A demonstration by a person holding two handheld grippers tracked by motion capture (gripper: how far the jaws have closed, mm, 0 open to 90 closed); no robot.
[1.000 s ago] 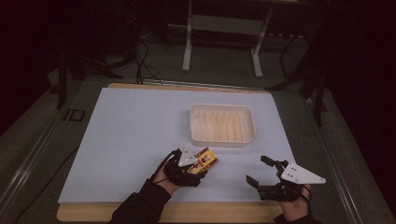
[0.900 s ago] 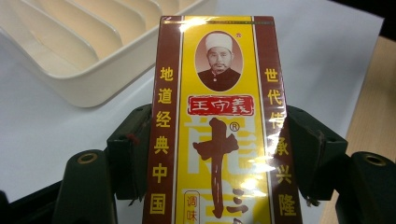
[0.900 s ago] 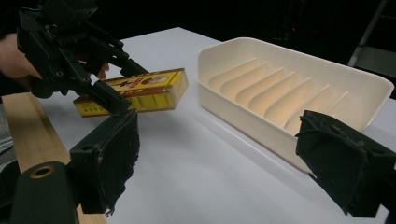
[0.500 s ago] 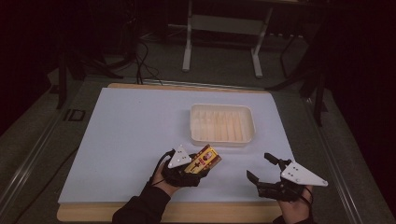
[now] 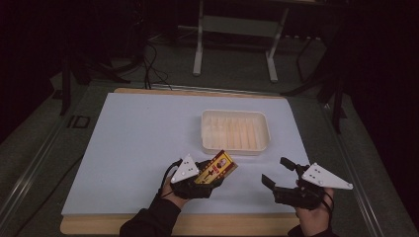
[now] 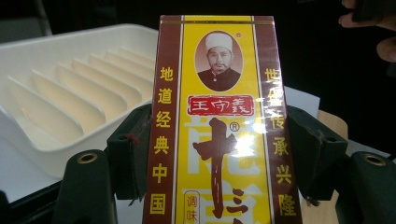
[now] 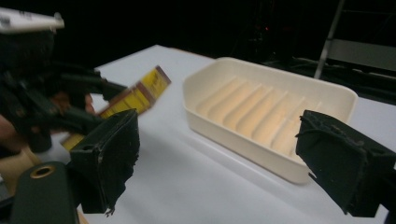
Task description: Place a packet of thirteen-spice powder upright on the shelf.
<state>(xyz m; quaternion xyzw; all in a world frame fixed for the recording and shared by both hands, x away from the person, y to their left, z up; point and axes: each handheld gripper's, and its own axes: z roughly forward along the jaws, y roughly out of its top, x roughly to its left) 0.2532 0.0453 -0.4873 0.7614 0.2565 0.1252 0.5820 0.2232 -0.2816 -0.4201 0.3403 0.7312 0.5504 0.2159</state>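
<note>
While the left tongs (image 5: 210, 178) clamp it by its long sides just above the near tabletop (image 5: 138, 148), the yellow box (image 6: 215, 135) shows maroon borders, red and gold Chinese lettering and an oval portrait. Beside them, the right tongs (image 5: 276, 173) gape empty. A ribbed cream tray (image 5: 236, 131) sits just beyond; the surrounding room is dark.

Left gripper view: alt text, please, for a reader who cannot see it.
A yellow and dark red cardboard seasoning box stands clamped between the left gripper's two black jaws. Behind it to the left, a cream ribbed plastic tray sits on the white table.
</note>
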